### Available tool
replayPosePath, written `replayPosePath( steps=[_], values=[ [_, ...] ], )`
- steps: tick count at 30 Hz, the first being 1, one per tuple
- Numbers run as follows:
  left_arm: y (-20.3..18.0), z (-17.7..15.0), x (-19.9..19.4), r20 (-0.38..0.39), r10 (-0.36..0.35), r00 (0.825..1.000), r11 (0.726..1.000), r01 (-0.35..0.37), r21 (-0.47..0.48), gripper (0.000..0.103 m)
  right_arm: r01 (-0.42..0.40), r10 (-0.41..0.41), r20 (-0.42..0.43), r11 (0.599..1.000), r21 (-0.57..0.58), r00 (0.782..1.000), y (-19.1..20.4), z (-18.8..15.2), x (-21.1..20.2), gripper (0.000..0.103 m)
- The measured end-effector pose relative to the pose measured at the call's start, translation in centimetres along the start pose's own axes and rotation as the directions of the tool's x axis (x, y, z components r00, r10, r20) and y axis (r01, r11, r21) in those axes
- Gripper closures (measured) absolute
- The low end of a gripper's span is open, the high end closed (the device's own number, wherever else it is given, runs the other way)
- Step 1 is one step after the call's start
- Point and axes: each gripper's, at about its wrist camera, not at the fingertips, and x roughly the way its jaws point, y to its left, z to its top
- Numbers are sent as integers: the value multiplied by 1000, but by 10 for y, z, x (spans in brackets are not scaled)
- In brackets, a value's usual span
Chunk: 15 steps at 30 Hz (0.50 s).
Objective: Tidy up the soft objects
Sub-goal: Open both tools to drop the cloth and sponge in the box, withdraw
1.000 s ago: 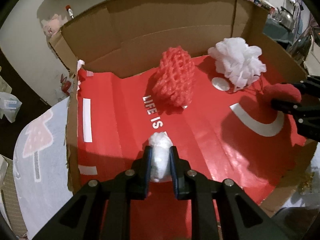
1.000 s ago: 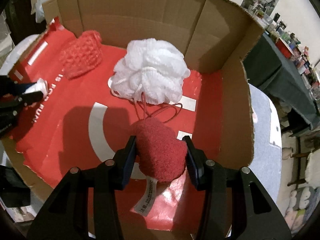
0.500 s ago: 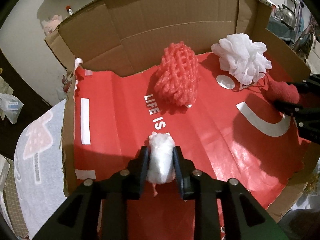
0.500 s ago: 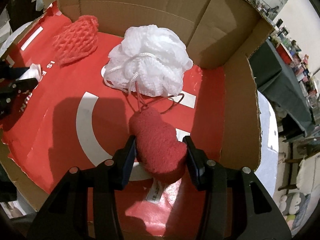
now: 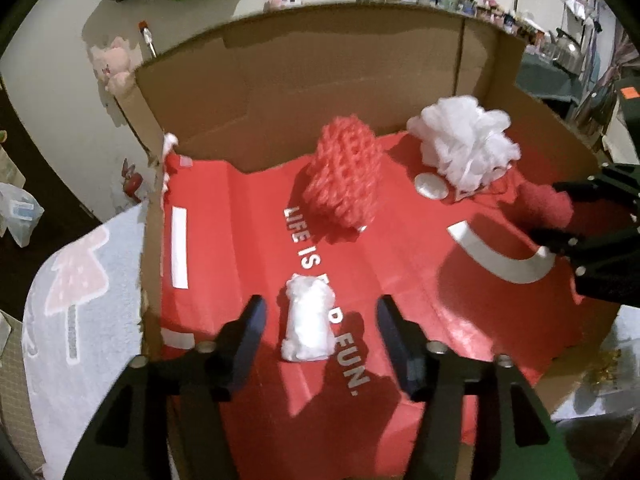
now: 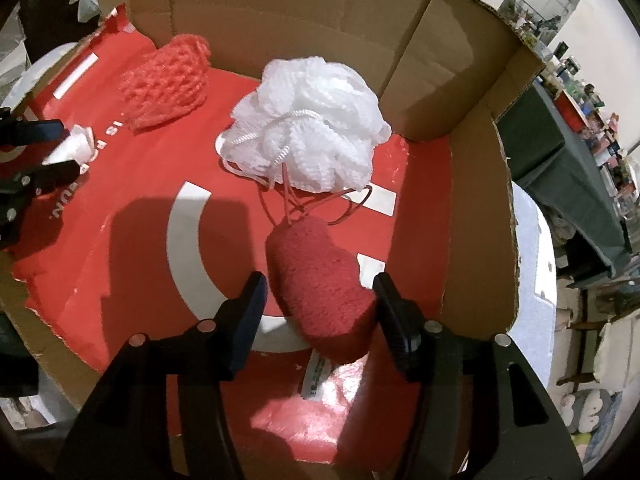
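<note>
A small white fluffy wad [image 5: 308, 328] lies on the red floor of the cardboard box [image 5: 320, 80]. My left gripper [image 5: 320, 328] straddles it; its jaws are opening and neither pad touches the wad. A red plush heart [image 6: 320, 288] with a tag rests between the fingers of my right gripper [image 6: 320, 304]. Those jaws are opening too, with a gap at the left pad. A red mesh sponge [image 5: 344, 176] and a white bath pouf [image 5: 468, 144] sit near the back wall. The right wrist view shows the pouf [image 6: 308, 120], the sponge [image 6: 168, 80] and the left gripper [image 6: 52, 152] by the wad [image 6: 74, 146].
Tall cardboard walls [image 6: 280, 20] close the back and right of the box; its front edge is low and torn. A pale cloth with a tree print [image 5: 72, 300] lies left of the box. A dark green table [image 6: 568, 152] stands to the right.
My left jaws have spread apart and let go of the white wad, which now lies on the red floor. My right jaws have widened around the red plush heart.
</note>
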Motion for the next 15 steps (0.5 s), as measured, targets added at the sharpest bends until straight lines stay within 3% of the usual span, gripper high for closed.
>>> replayPosePath(
  steps=[4, 12, 15],
  values=[
    [-2, -3, -19, 62, -15, 998, 1000, 15, -6, 29, 10, -10, 22, 1000, -1, 1000, -1, -2, -9, 33],
    [1, -10, -62, 171, -36, 985, 996, 48, -72, 13, 0, -4, 88, 999, 45, 996, -16, -5, -39, 32],
    [2, -11, -79, 216, -48, 975, 993, 70, -97, 8, -16, 7, 133, 997, 70, 991, -19, -10, -59, 27]
  ],
)
